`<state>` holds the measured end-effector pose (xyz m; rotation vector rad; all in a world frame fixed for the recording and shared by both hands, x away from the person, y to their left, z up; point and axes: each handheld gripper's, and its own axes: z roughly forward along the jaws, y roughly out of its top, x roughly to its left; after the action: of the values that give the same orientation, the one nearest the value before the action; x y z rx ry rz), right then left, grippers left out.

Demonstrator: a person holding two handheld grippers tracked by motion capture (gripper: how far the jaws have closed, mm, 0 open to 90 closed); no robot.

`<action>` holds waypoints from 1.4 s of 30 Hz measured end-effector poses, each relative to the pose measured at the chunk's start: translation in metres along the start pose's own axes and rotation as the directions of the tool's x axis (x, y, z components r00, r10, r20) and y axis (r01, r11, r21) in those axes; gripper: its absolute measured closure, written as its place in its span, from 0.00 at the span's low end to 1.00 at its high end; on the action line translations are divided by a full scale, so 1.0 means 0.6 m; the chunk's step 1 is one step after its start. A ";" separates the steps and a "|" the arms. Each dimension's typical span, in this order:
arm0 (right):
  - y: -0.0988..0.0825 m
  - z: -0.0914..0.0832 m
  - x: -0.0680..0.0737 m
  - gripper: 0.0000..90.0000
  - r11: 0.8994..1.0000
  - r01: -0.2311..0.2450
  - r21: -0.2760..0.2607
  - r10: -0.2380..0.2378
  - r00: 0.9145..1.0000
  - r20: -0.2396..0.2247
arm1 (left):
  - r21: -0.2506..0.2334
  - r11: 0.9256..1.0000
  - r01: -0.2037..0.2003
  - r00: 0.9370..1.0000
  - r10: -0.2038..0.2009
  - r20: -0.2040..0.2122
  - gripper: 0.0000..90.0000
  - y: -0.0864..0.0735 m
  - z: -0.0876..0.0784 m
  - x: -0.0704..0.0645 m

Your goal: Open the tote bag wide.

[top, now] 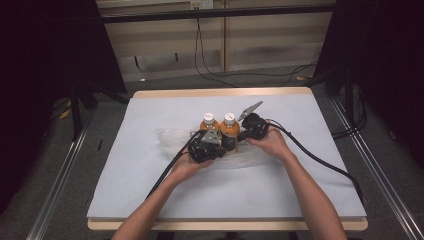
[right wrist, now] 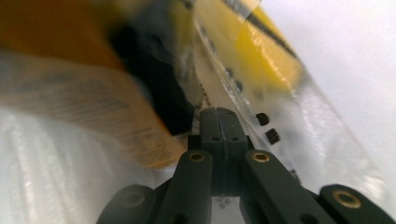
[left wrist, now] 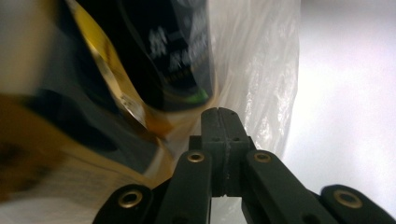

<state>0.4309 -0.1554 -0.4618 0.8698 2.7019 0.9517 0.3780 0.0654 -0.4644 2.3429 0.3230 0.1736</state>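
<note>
Two orange bottles with white caps stand side by side at the table's middle, the left bottle and the right bottle. A clear plastic bag lies crumpled around their bases. My left gripper is at the near side of the bottles and its jaws are shut. My right gripper comes in from the right, close to the right bottle, also shut. In the left gripper view the closed left gripper sits by a bottle's dark label and the bag's film. In the right gripper view the closed right gripper meets the bag's film beside an orange bottle. Whether film is pinched I cannot tell.
The table has a pale grey cover and wooden edges. Black cables trail from both grippers toward the near side. Dark stands and floor cables lie beyond the table's far edge.
</note>
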 end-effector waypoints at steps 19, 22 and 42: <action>0.018 0.042 -0.044 1.00 0.989 -0.149 -0.002 0.149 0.988 -0.035 | 0.045 0.999 0.013 0.999 -0.015 0.043 1.00 -0.027 0.004 -0.014; 0.023 0.047 -0.049 1.00 0.985 -0.170 -0.009 0.170 0.985 -0.028 | 0.045 0.999 0.004 0.998 -0.006 0.058 1.00 -0.028 0.003 -0.015; 0.049 0.073 -0.065 1.00 0.971 -0.231 -0.058 0.234 0.970 0.057 | 0.047 0.998 -0.039 0.993 0.034 0.114 1.00 -0.040 -0.013 -0.050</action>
<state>0.4908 -0.1358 -0.4804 1.2060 2.5503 1.0124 0.3432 0.0785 -0.4766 2.3969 0.2314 0.0508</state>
